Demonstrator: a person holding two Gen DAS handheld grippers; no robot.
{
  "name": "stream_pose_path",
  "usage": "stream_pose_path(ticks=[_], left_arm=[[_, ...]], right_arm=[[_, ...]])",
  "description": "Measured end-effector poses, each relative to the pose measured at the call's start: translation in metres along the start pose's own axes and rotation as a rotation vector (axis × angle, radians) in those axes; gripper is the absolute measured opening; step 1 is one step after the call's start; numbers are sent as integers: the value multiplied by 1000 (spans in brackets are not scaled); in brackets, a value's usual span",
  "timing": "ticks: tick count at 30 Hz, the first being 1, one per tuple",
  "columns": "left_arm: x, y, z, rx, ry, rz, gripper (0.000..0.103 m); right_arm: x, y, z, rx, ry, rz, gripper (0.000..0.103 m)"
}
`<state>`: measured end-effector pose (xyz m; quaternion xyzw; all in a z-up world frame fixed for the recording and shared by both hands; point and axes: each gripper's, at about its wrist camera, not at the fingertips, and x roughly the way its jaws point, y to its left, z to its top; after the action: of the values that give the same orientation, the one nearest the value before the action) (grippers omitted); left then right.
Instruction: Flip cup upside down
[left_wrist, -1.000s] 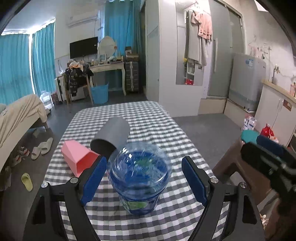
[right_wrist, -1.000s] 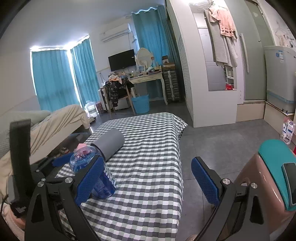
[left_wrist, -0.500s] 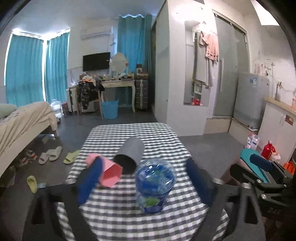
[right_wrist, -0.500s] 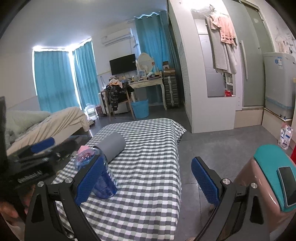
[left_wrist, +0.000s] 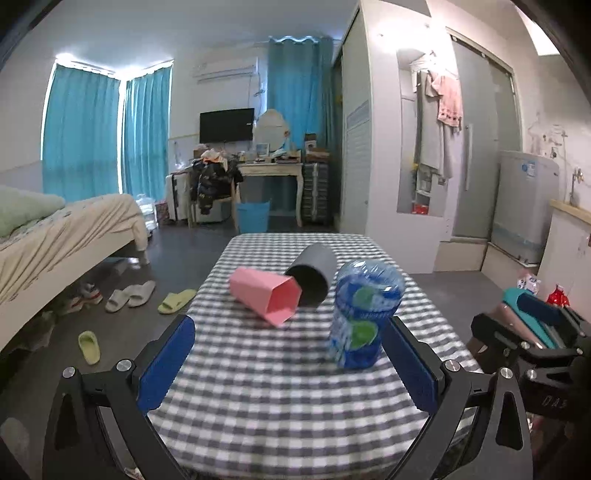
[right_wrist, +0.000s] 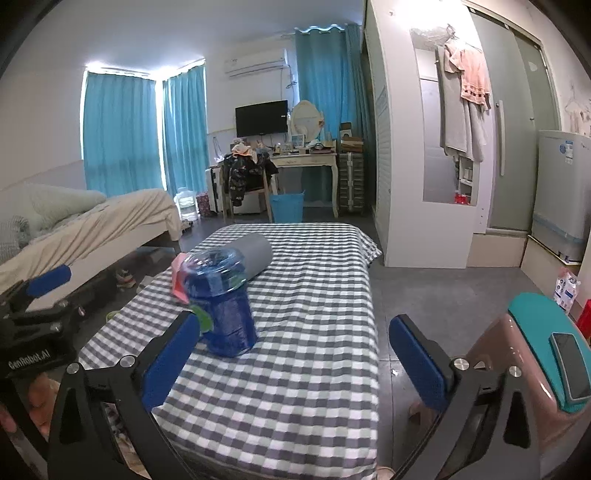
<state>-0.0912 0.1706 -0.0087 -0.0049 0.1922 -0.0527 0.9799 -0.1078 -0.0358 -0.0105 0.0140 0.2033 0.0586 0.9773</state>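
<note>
A clear blue cup (left_wrist: 360, 314) stands bottom-up on the checked tablecloth (left_wrist: 280, 387); it also shows in the right wrist view (right_wrist: 221, 299). A pink cup (left_wrist: 264, 290) and a grey cup (left_wrist: 312, 275) lie on their sides behind it. My left gripper (left_wrist: 286, 362) is open and empty, drawn back from the blue cup. My right gripper (right_wrist: 295, 362) is open and empty at the table's near right edge, with the blue cup just beyond its left finger. The pink cup (right_wrist: 177, 280) is mostly hidden behind the blue one in the right wrist view; the grey cup (right_wrist: 253, 254) lies beyond.
A pink stool with a teal seat (right_wrist: 543, 354) and a phone (right_wrist: 569, 365) on it stands right of the table. A bed (left_wrist: 62, 236) is on the left, slippers (left_wrist: 129, 295) on the floor, a desk (left_wrist: 271, 173) and blue bin (left_wrist: 253, 218) at the back.
My left gripper has let go of the blue cup and pulled back from it; the cup now stands alone on the cloth. The right gripper has stayed nearly still.
</note>
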Motion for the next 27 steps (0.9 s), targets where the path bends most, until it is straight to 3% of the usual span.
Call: stream_pose_path(ticks=[10, 27], left_arm=[[-5, 14, -10, -34, -10, 16, 103], [0, 9, -14, -10, 3, 19, 103]], right_arm=[[4, 22, -6, -31, -3, -2, 103], [2, 13, -5, -4, -22, -12, 103]])
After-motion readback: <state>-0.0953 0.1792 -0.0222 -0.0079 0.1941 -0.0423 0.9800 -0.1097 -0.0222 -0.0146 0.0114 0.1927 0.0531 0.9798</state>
